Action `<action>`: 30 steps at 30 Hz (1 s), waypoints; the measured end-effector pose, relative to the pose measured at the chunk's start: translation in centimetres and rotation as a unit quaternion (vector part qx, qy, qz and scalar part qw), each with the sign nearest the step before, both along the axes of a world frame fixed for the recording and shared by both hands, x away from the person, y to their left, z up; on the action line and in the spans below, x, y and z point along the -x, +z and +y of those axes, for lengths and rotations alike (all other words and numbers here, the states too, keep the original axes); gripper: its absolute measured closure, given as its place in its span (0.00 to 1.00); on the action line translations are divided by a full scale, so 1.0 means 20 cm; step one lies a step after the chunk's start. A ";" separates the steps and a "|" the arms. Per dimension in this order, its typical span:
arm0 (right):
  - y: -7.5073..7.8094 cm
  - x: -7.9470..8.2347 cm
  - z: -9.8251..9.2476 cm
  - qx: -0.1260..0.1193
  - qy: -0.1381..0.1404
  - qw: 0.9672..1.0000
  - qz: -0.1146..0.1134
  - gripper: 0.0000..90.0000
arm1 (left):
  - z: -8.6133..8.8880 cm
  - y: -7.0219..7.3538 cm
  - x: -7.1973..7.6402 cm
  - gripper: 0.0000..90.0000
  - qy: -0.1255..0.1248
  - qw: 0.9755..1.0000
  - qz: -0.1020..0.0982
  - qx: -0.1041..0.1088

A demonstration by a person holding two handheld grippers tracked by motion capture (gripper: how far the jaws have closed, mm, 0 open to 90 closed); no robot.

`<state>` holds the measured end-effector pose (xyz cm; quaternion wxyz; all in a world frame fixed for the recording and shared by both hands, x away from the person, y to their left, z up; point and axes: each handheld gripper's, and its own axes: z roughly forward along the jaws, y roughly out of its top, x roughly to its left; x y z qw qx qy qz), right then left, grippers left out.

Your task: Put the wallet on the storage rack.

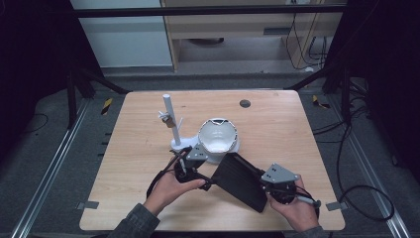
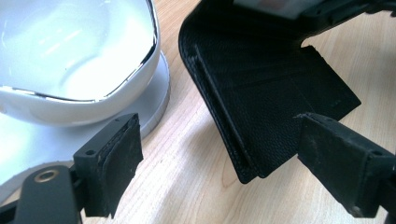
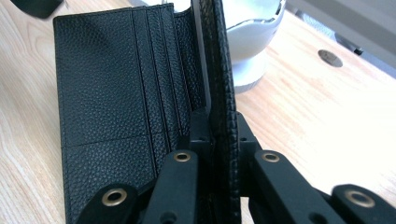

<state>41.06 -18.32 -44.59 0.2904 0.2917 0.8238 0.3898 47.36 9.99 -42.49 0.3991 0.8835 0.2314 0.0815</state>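
Observation:
A black leather wallet (image 1: 242,181) lies spread open on the wooden table (image 1: 277,124), between the two hands. My right gripper (image 1: 263,184) is shut on one flap of it. In the right gripper view both jaws (image 3: 218,126) pinch that flap, which stands on edge, while the other half of the wallet (image 3: 116,84) lies flat with its card slots showing. My left gripper (image 1: 207,182) is at the wallet's left corner. Its jaws (image 2: 222,144) stand wide apart, with a corner of the wallet (image 2: 266,93) lying between them untouched.
A white bowl (image 1: 218,136) on a round white base stands just beyond the grippers and close to the left jaw (image 2: 79,46). A white post stand (image 1: 171,121) with a small item hung on it is left of the bowl. A dark round hole (image 1: 244,103) marks the far table.

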 end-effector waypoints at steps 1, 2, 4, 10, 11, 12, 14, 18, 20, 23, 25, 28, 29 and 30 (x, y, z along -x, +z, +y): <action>0.02 0.01 -0.01 -0.010 0.001 1.000 -0.005 0.93 | -0.01 0.00 0.00 0.15 -0.003 1.000 -0.001 -0.001; 0.02 0.01 -0.01 -0.010 0.001 1.000 -0.005 0.93 | -0.01 0.01 -0.01 0.15 -0.005 1.000 0.000 -0.001; 0.03 0.01 -0.02 -0.016 0.004 1.000 -0.010 0.93 | -0.02 0.01 -0.01 0.15 -0.008 1.000 -0.001 0.001; 0.07 0.02 -0.04 -0.037 0.011 0.999 -0.022 0.93 | -0.06 0.04 -0.02 0.15 -0.017 1.000 -0.004 0.002; 0.09 0.02 -0.04 -0.041 0.014 0.999 -0.026 0.93 | -0.06 0.04 -0.02 0.15 -0.020 1.000 -0.005 0.000; 0.09 0.02 -0.04 -0.041 0.014 0.999 -0.026 0.93 | -0.06 0.04 -0.02 0.15 -0.020 1.000 -0.005 0.000; 0.10 0.02 -0.04 -0.045 0.017 0.998 -0.029 0.93 | -0.07 0.05 -0.03 0.15 -0.022 1.000 -0.006 -0.004; 0.12 0.03 -0.04 -0.049 0.023 0.998 -0.034 0.93 | -0.08 0.04 -0.06 0.20 -0.023 1.000 0.005 0.001; 0.12 0.03 -0.04 -0.050 0.023 0.998 -0.036 0.93 | -0.10 0.04 -0.07 0.22 -0.033 0.999 0.014 -0.003; 0.13 0.03 -0.04 -0.052 0.023 0.998 -0.040 0.93 | -0.13 0.04 -0.08 0.29 -0.046 0.999 0.027 -0.005; 0.13 0.03 -0.04 -0.056 0.024 0.997 -0.046 0.93 | -0.15 0.05 -0.08 0.46 -0.056 0.998 0.024 -0.013; 0.13 0.03 -0.04 -0.054 0.027 0.997 -0.049 0.93 | -0.16 0.10 -0.09 0.60 -0.054 0.998 0.033 -0.009; 0.11 0.04 -0.04 -0.054 0.030 0.997 -0.050 0.92 | -0.16 0.13 -0.09 0.71 -0.055 0.997 0.055 0.004; 0.11 0.04 -0.04 -0.054 0.030 0.997 -0.050 0.92 | -0.16 0.13 -0.09 0.77 -0.055 0.997 0.055 0.004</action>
